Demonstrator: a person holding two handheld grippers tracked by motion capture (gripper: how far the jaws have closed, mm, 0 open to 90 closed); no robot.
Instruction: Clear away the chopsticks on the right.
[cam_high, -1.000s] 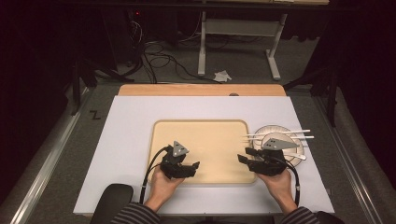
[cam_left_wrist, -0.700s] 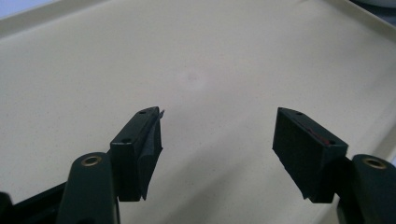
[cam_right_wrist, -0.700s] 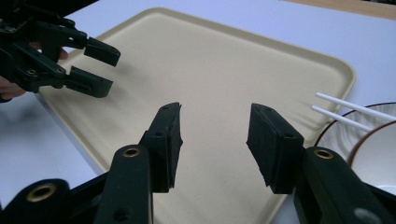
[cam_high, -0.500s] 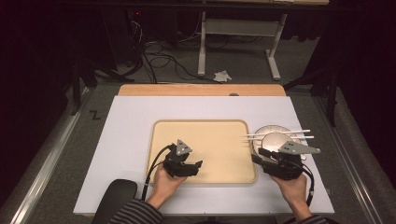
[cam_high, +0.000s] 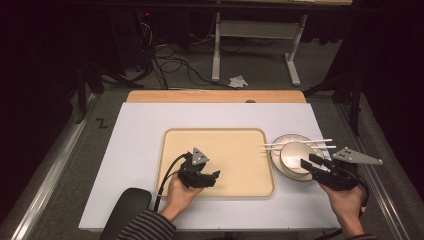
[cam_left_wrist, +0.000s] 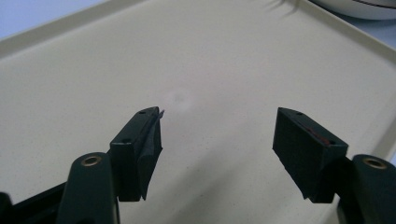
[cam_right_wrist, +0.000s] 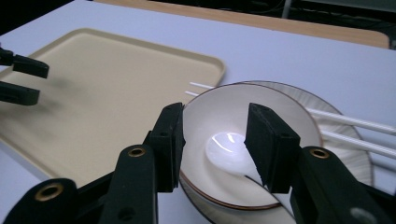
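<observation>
A beige tray (cam_high: 220, 145) lies in the middle of the white table. Right of it stands a white bowl (cam_high: 292, 152) on a plate (cam_high: 278, 166), with two white chopsticks (cam_high: 285, 145) laid across them. My left gripper (cam_high: 214, 176) hovers open over the tray's front left part; in the left gripper view its jaws (cam_left_wrist: 217, 135) hold nothing above the bare tray (cam_left_wrist: 210, 60). My right gripper (cam_high: 306, 163) is at the bowl's near right side. In its own view it (cam_right_wrist: 215, 135) stands open over the bowl (cam_right_wrist: 219, 112), with the plate (cam_right_wrist: 336, 163) and the chopsticks (cam_right_wrist: 359, 123) beyond.
The white tabletop (cam_high: 140, 150) has bare room left of the tray and behind it. A wooden strip (cam_high: 215, 96) runs along the far edge. A black rounded object (cam_high: 125, 207) sits at the front left edge. Cables and a desk frame are on the floor beyond.
My right gripper has moved right, off the tray's front right corner, to the bowl. The left gripper has stayed over the tray's front left part.
</observation>
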